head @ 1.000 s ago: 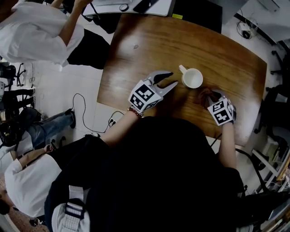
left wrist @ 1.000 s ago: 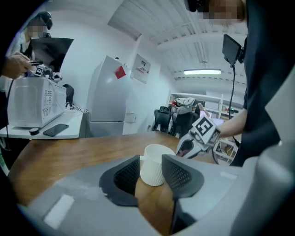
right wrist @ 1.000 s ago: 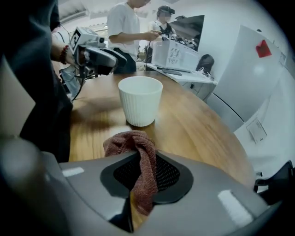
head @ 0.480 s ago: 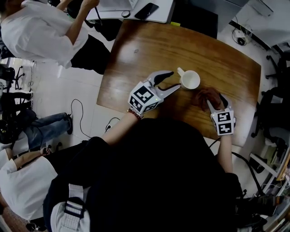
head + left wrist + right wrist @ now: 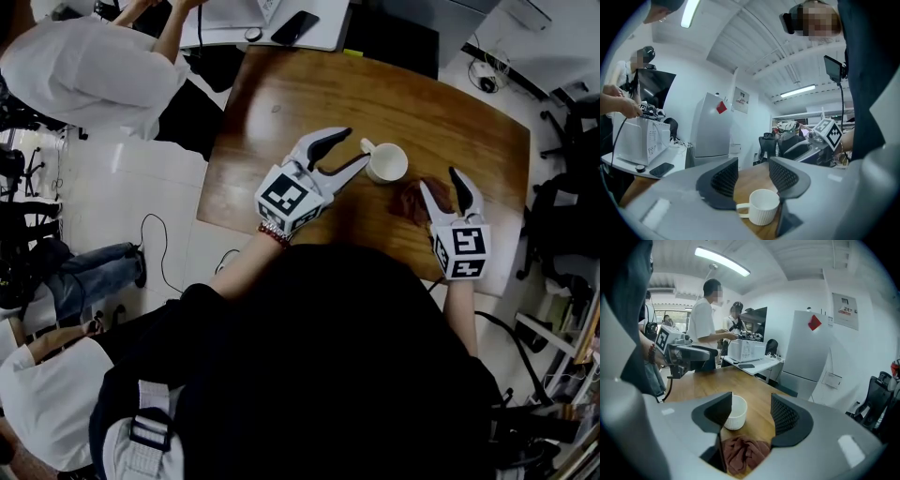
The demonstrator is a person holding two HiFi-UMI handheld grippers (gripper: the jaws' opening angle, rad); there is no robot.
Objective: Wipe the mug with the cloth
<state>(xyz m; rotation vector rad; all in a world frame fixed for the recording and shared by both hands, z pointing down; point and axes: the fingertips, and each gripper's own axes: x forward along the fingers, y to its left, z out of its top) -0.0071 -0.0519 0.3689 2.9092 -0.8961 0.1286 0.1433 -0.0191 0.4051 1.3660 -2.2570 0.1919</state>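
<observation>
A white ribbed mug (image 5: 387, 162) stands upright on the wooden table (image 5: 309, 94), handle to the left. A crumpled reddish-brown cloth (image 5: 410, 200) lies just right of it. My left gripper (image 5: 354, 145) hovers above the table left of the mug, open and empty; its jaws have just been opening. In the left gripper view the mug (image 5: 761, 207) shows below the left gripper (image 5: 753, 176). My right gripper (image 5: 441, 180) hangs open over the cloth, jaws just opened, nothing between them. The right gripper view shows the cloth (image 5: 743, 452) and mug (image 5: 734, 412) beneath the right gripper (image 5: 751, 416).
A person in a white shirt (image 5: 84, 70) stands at the far left beside a white side desk (image 5: 333, 33) with a phone (image 5: 295, 26). Office chairs (image 5: 562, 202) crowd the table's right edge. A cable (image 5: 164, 234) trails on the floor at left.
My right gripper has let go of the cloth, opened and risen off the table; the cloth stays lying there. The left gripper has also lifted and opened wider beside the mug.
</observation>
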